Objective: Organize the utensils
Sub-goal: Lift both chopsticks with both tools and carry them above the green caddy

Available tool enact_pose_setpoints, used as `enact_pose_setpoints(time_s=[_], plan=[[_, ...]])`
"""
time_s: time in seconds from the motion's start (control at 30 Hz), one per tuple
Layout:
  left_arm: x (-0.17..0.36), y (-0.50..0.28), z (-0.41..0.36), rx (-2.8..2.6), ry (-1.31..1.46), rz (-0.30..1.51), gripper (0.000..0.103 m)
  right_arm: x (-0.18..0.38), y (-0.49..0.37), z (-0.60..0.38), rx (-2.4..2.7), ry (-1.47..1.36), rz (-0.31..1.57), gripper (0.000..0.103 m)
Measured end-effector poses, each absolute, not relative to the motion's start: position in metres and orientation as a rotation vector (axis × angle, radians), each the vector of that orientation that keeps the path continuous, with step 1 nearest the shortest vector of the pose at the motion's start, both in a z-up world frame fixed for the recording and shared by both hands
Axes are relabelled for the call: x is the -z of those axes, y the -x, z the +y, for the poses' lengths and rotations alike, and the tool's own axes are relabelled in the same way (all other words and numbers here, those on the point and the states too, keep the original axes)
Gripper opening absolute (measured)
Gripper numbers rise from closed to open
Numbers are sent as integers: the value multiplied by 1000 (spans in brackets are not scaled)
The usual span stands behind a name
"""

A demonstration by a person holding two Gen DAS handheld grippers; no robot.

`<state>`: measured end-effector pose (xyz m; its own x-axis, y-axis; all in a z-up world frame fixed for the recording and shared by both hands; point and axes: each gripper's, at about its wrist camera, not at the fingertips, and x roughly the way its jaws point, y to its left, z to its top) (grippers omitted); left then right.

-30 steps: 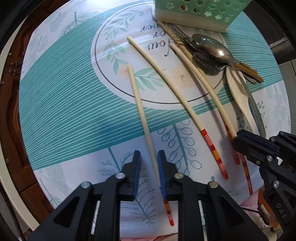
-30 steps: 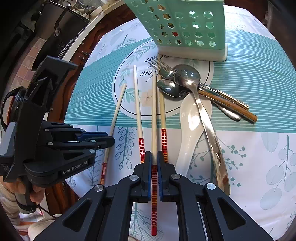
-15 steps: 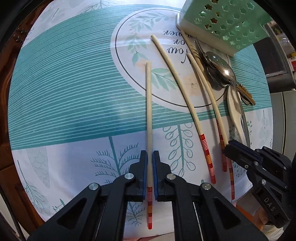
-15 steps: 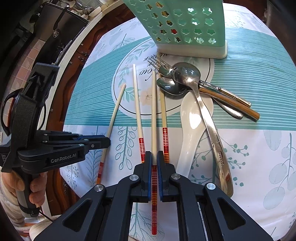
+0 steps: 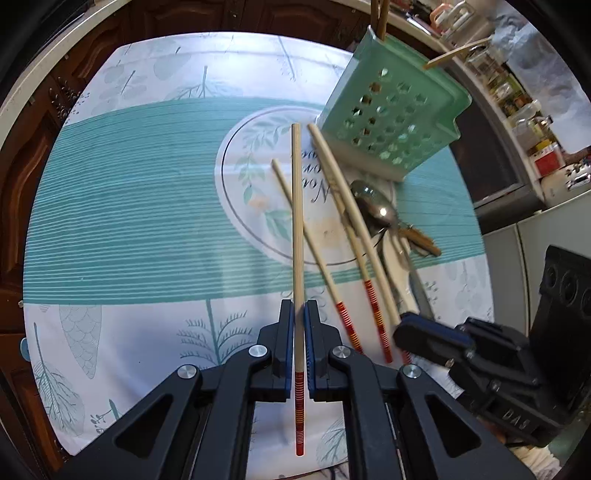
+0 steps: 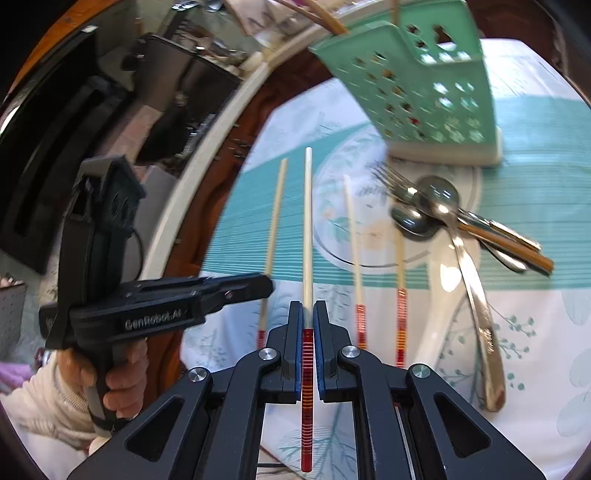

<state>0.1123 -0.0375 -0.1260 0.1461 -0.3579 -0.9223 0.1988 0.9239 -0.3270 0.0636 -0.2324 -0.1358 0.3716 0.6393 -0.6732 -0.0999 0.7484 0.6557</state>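
My left gripper (image 5: 299,308) is shut on a red-banded chopstick (image 5: 296,221) and holds it above the cloth, tip toward the green perforated holder (image 5: 391,110). Beside it, my right gripper (image 6: 307,308) is shut on a second chopstick (image 6: 307,221), also off the table. In the right wrist view the left gripper (image 6: 264,286) appears from the side, low on the left, with its chopstick (image 6: 274,221). Two more chopsticks (image 6: 351,240) (image 6: 400,295) lie on the cloth. Metal spoons and a fork (image 6: 424,206) and a white ceramic spoon (image 6: 447,280) are piled before the holder.
A leaf-printed teal cloth (image 5: 129,221) covers the round table, with a dark wooden rim (image 5: 22,177) around it. Wooden sticks (image 5: 380,18) stand in the holder. A counter with jars (image 5: 524,110) lies beyond. A hand in a cream sleeve (image 6: 110,384) grips the left tool.
My left gripper closed on the leftmost chopstick and lifted it, swinging toward the holder. My right gripper rose a little with its chopstick and tilted up.
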Motion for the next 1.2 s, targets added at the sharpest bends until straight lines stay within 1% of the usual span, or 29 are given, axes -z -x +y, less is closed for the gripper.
enact_pose_setpoints(time_s=[0.13,0.2,0.3,0.33,0.5,0.57,0.73,0.9,1.03,1.2], plan=[[114,-116,-38,404,176,1319,3,120,-60,-227,-519,-542,1041,5],[102,-120,-38,406,188,1274,3,106,-57,-230,-509,-532,978,5],[69,-125,-42,405,166,1142,3,78,-58,-238,-470,-498,869,5],[63,-126,-56,407,153,1096,3,69,-60,-241,-455,-487,836,5],[-5,-142,-75,416,84,842,3,19,-88,-260,-326,-417,637,5],[-32,-153,-86,417,72,732,3,6,-104,-268,-272,-402,581,5],[-65,-174,-105,414,82,539,3,-6,-147,-284,-184,-404,469,5],[-68,-202,-113,397,119,459,3,-4,-181,-297,-151,-409,358,5],[-53,-229,-115,381,152,478,3,5,-214,-303,-138,-383,310,5],[-22,-256,-112,376,202,513,3,33,-248,-302,-130,-342,324,5]])
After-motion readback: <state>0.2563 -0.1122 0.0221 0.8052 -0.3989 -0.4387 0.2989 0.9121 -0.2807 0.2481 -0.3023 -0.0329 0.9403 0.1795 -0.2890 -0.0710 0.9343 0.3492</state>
